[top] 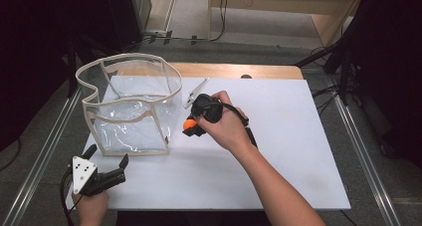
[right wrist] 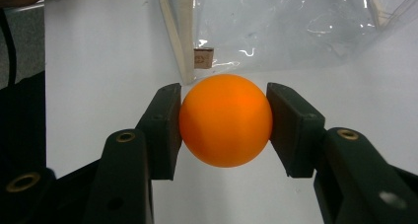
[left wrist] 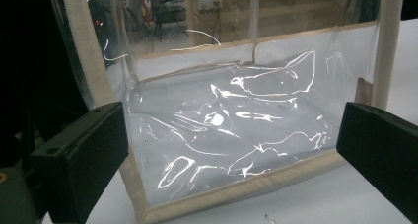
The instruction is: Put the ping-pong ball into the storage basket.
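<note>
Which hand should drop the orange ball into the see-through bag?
The right gripper: it is shut on the orange ball beside the clear bag. The left gripper is open and holds nothing.

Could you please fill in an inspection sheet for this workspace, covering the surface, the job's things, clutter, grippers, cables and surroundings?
Surface: white board on a wooden table.
Job's things: orange ball; clear bag with beige trim, standing open at the board's left.
Clutter: a clear clip lying beside the bag.
Grippers: right gripper shut on the orange ball, close to the bag; left gripper open, jaws wide, facing the bag.
Cables: a black cable trails from the right gripper.
Surroundings: grey floor, metal rails, dark stands.
</note>
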